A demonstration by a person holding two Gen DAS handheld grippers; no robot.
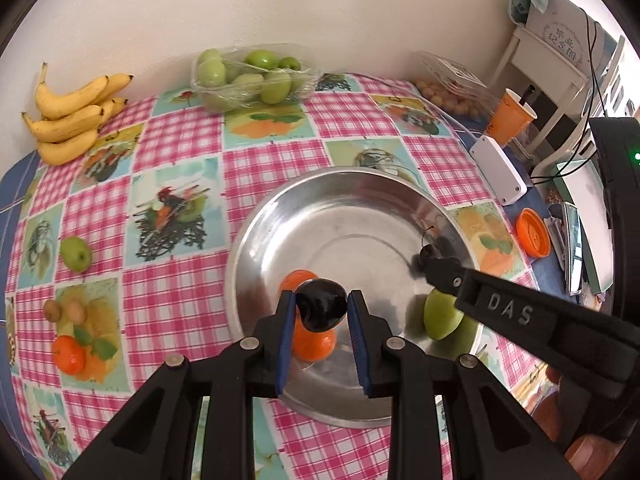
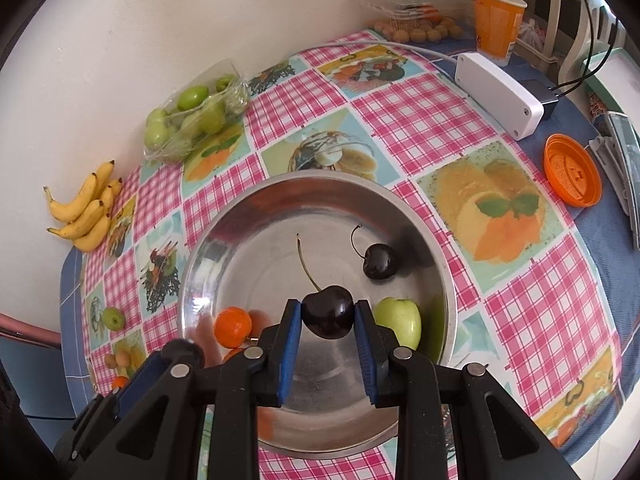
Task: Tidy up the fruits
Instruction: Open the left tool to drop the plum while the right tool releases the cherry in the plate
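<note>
Checked tablecloth (image 2: 420, 116) against a white wall (image 2: 160, 20). Steel bowl (image 2: 248, 216) mid-table holds a tangerine (image 2: 233, 327), green apple (image 2: 400, 322), loose cherry (image 2: 379, 261). Left gripper (image 1: 321, 309) and right gripper (image 2: 327, 312) each pinch a cherry above the bowl.

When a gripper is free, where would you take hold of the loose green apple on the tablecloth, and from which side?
Take the green apple across its round middle, coming straight down from above. It sits upright with its dimpled top up, alone on the tablecloth, so both flanks are free for the jaws.
</note>
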